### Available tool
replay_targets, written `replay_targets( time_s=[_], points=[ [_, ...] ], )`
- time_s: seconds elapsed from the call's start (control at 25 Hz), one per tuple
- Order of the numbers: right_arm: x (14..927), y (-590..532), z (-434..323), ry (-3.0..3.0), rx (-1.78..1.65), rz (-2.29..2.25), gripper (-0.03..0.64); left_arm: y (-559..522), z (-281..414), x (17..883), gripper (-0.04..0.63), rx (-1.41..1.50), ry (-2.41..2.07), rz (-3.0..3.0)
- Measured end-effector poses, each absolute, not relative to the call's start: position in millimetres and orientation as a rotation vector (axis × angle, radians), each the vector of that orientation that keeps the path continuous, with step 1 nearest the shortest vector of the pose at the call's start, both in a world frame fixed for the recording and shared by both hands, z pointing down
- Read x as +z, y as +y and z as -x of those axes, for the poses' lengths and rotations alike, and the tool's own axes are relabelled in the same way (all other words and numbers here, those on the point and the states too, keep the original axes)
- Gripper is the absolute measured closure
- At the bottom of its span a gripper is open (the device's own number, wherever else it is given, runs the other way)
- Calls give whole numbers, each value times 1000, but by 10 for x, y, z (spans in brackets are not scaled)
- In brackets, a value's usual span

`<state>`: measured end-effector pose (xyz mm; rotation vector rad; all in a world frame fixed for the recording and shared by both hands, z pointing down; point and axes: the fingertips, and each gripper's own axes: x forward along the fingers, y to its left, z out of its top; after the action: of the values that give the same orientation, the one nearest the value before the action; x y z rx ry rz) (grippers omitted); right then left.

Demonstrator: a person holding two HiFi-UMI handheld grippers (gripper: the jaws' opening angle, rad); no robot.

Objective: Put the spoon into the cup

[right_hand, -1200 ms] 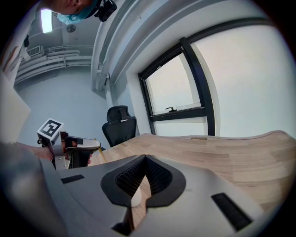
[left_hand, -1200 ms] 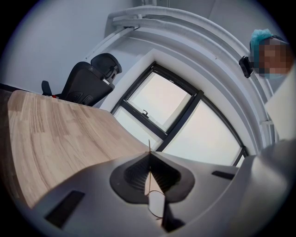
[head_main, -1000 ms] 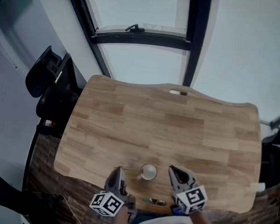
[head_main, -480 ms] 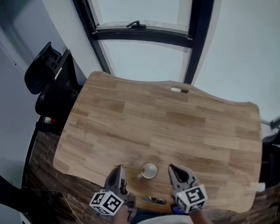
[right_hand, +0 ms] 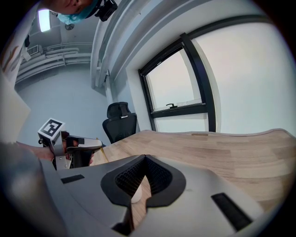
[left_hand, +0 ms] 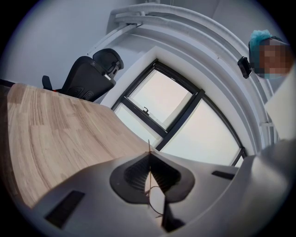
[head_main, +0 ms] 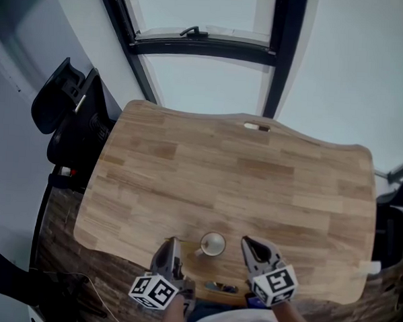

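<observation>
A pale cup [head_main: 212,244] with its handle to the left stands near the table's front edge, between my two grippers. Through the right jaws it shows as a white patch [right_hand: 135,194]. A small dark, shiny thing, apparently the spoon [head_main: 222,286], lies at the very front edge behind the cup. My left gripper [head_main: 171,243] hovers just left of the cup, shut, its tips meeting [left_hand: 149,155] with nothing held. Just right of the cup, my right gripper [head_main: 245,241] is also shut and empty [right_hand: 145,157]. Neither touches the cup or the spoon.
The wooden table [head_main: 254,180] stretches away toward a dark-framed window [head_main: 201,46]. A black office chair [head_main: 69,116] stands off the table's left corner. A small slot [head_main: 257,127] sits at the far edge.
Only the head view has drifted slightly; both grippers, the cup and the spoon keep their places.
</observation>
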<state>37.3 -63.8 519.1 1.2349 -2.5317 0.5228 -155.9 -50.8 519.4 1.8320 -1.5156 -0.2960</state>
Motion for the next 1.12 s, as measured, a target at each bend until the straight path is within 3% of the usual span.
replay_targets(
  time_s=[1.12],
  points=[
    [5391, -500, -439, -2466, 568, -1190, 620, -490, 1477, 5324, 592, -302, -1495, -1824]
  ],
)
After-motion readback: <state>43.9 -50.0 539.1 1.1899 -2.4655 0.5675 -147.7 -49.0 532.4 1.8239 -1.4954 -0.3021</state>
